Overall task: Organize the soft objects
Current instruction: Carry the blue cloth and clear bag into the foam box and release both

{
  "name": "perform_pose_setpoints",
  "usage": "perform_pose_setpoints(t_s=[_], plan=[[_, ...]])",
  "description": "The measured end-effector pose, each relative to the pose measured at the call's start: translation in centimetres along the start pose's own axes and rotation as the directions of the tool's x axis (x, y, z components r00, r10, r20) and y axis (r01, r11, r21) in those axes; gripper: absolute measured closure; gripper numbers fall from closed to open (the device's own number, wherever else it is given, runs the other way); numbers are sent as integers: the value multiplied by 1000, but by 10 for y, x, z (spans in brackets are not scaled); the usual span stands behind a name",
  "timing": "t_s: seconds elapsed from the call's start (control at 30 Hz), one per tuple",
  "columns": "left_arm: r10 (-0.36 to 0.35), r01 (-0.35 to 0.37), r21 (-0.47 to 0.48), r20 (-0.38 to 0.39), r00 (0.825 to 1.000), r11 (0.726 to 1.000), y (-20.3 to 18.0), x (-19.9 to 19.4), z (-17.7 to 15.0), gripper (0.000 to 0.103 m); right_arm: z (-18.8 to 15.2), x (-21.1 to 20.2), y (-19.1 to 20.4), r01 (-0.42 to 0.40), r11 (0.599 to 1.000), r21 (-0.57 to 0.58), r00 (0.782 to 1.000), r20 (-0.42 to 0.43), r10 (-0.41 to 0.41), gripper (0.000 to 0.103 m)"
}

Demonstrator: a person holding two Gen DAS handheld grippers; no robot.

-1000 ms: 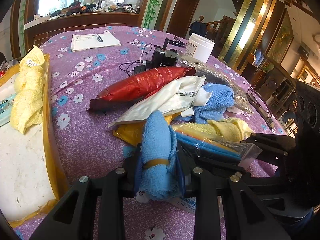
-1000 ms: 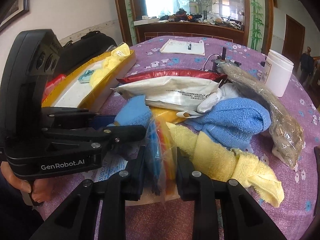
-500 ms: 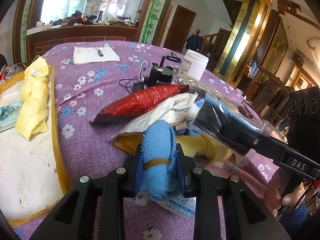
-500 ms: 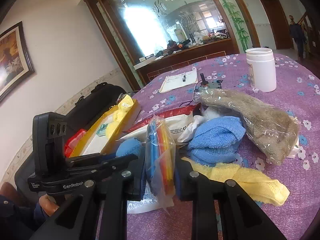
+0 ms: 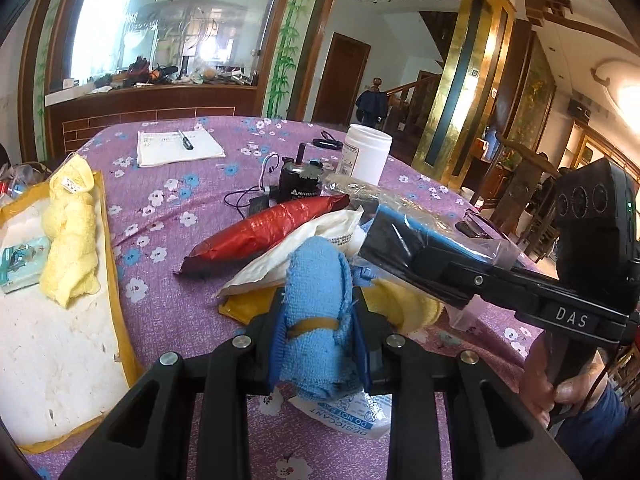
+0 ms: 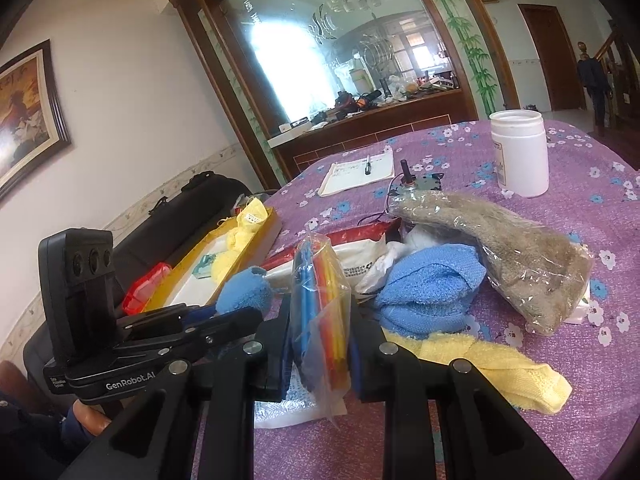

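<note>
Rolled blue terry towel (image 5: 318, 312), bound by a tan rubber band, is standing nearly upright at the lower centre of the left wrist frame, its long axis running up and away from the lens, rounded end uppermost; the left tool (image 5: 318, 344) is clenching it just below the band. The right tool (image 6: 320, 336) is gripping a clear plastic bag of blue, orange and yellow strips (image 6: 320, 300), which is also standing on end, its long axis tilting slightly toward the upper left of the right wrist frame. Both are being held above the purple flowered tabletop (image 5: 168, 216).

Only the left wrist frame is showing the whole red foil packet (image 5: 264, 232) lying diagonally and the printed desiccant sachet (image 5: 344, 416) under the towel. Only the right wrist frame is showing the brown fuzzy cloth in clear wrap (image 6: 500, 248), the loose blue towel (image 6: 428, 292) and the full length of the yellow towel (image 6: 496, 372) at lower right. The yellow-rimmed tray (image 5: 108, 240) is appearing at left in both.
</note>
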State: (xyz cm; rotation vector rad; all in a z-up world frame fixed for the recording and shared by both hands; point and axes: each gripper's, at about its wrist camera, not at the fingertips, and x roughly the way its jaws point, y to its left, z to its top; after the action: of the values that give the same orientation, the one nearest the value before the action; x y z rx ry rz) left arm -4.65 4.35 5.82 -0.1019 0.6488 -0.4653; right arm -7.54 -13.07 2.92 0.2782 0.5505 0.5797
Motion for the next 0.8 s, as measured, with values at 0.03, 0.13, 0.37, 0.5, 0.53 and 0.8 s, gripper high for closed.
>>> perform_pose_setpoints(t_s=[0.03, 0.13, 0.37, 0.5, 0.53, 0.8], plan=[[0, 0, -3, 0, 1000, 1000, 2, 0, 0, 76, 0, 0, 0, 4, 1000, 9, 1000, 2, -4, 79], [-6, 6, -26, 3, 1000, 1000, 7, -2, 1, 76, 1, 2, 3, -2, 999, 38, 1000, -11, 2, 79], [-19, 22, -126, 26, 999, 992, 30, -14, 5, 76, 21, 13, 30, -18, 999, 28, 999, -32, 19, 79], [11, -5, -181, 33, 999, 983, 50, -28, 10, 76, 33, 31, 56, -45, 999, 2, 997, -60, 46, 79], [25, -18, -192, 37, 999, 981, 56, -33, 12, 75, 35, 35, 61, -53, 999, -1, 996, -66, 53, 78], [247, -226, -325, 24, 969, 919, 127, -71, 12, 75, 35, 102, 130, -160, 985, -62, 976, -160, 148, 78]])
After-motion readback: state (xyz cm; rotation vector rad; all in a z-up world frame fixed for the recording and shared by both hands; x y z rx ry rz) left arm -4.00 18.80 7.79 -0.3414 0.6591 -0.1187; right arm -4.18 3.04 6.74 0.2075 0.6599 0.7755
